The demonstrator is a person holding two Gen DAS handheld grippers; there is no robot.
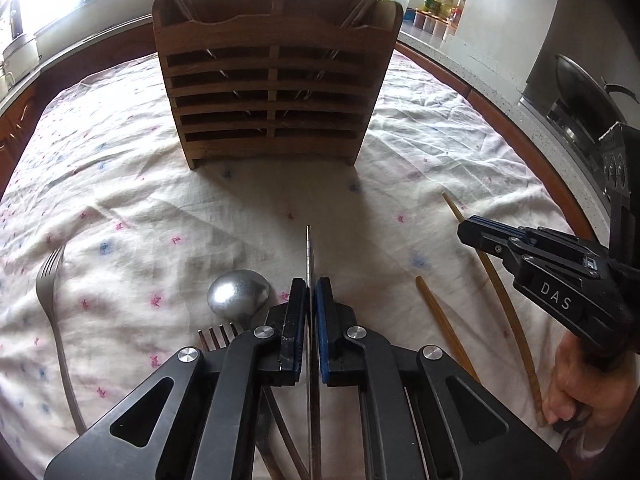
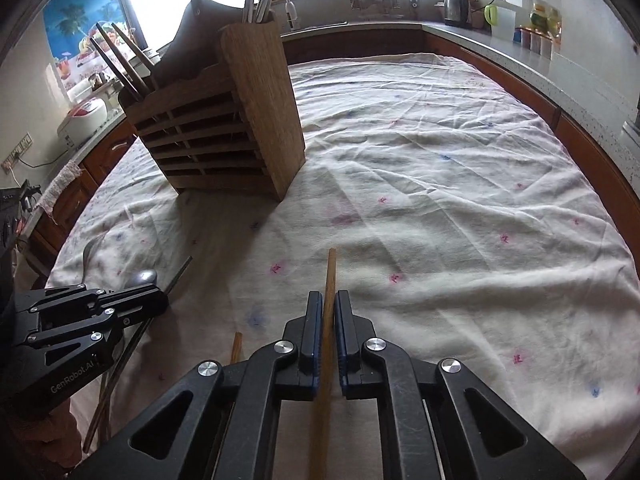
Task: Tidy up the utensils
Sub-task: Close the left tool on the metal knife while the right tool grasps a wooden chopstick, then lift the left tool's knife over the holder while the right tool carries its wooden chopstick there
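Left wrist view: metal chopstick (image 1: 309,256) pinched between the pads of the left gripper (image 1: 309,300), tip pointing toward the wooden utensil holder (image 1: 272,92), shaft running back under the gripper body. Just left of the fingers, a spoon (image 1: 238,293) lying bowl-down on the cloth, with a fork's (image 1: 218,336) tines showing below it, partly hidden by the gripper. Farther left, a second fork (image 1: 54,320) flat on the floral tablecloth (image 1: 160,200). To the right, two bamboo chopsticks on the cloth: a short-looking one (image 1: 440,316) nearer the middle, and a longer one (image 1: 502,296) passing under the right gripper (image 1: 476,236).

Right wrist view: right gripper (image 2: 329,312) closed narrowly around that bamboo chopstick (image 2: 330,280), pads touching or nearly touching its sides, stick low over the cloth; lifted or resting, cannot tell. Second bamboo chopstick (image 2: 237,346) just left of it. Left gripper (image 2: 152,296) at the left edge, metal chopstick (image 2: 180,272) sticking out past its fingers.

Holder (image 2: 224,128) standing upright well ahead on the tablecloth (image 2: 440,200), slatted front, metal chopsticks and darker sticks leaning in its compartments. Kitchen counter (image 2: 500,48) around the table, kettle (image 2: 456,4) at the back.
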